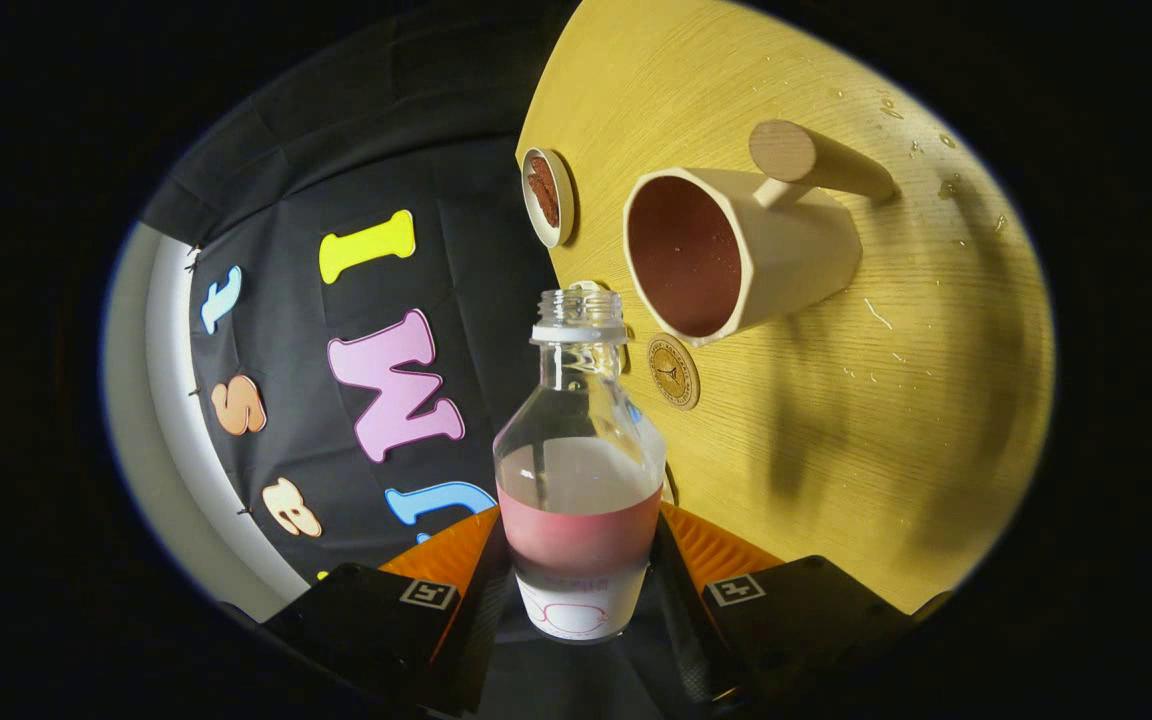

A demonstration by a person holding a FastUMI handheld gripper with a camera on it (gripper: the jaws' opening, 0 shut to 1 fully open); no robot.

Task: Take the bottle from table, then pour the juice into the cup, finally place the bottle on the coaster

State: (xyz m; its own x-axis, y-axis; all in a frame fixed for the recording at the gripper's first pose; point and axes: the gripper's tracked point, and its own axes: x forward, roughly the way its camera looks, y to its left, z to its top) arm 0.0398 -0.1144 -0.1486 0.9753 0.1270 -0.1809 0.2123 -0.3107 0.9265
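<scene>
A clear open bottle (578,470) with reddish juice in its lower part sits between my fingers, and my gripper (581,570) is shut on it, one finger pressing each side. The whole view is rolled sideways, so the wooden table (836,450) stands on edge beyond the bottle. A cream cup (736,250) with a round wooden handle stands on the table beyond the bottle's mouth, and its inside is coated reddish. A small round brown coaster (673,372) lies flat on the table between the bottle's neck and the cup.
A small white dish (547,196) holding something brown sits near the table's edge, past the cup. Water drops dot the tabletop around the cup's handle. The booth's black cloth wall hangs beside the table.
</scene>
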